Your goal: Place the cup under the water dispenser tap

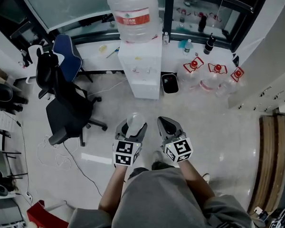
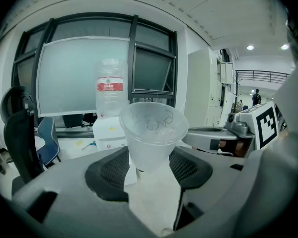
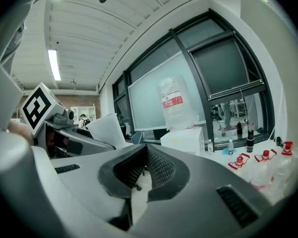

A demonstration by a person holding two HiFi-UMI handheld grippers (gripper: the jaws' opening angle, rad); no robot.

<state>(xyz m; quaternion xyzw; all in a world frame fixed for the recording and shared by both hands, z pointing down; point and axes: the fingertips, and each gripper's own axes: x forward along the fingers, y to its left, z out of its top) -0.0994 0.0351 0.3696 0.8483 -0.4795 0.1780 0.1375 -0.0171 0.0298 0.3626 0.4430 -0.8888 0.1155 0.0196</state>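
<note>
A translucent plastic cup [image 1: 136,123] [image 2: 151,133] stands upright between the jaws of my left gripper [image 1: 133,127] [image 2: 149,165], which is shut on its lower part. My right gripper [image 1: 169,125] [image 3: 145,150] is beside it, its jaws together with nothing in them. The cup [image 3: 108,128] also shows at the left of the right gripper view. Ahead across the floor stands the white water dispenser [image 1: 140,68] [image 2: 109,135] [image 3: 186,140] with a big clear bottle [image 1: 133,11] [image 2: 109,90] [image 3: 175,103] on top. Both grippers are well short of it.
A black office chair [image 1: 69,113] and a blue chair [image 1: 66,51] stand to the left. A small black bin [image 1: 170,83] sits right of the dispenser, with several red-capped empty bottles [image 1: 213,72] further right. Cables [image 1: 61,158] lie on the floor at left.
</note>
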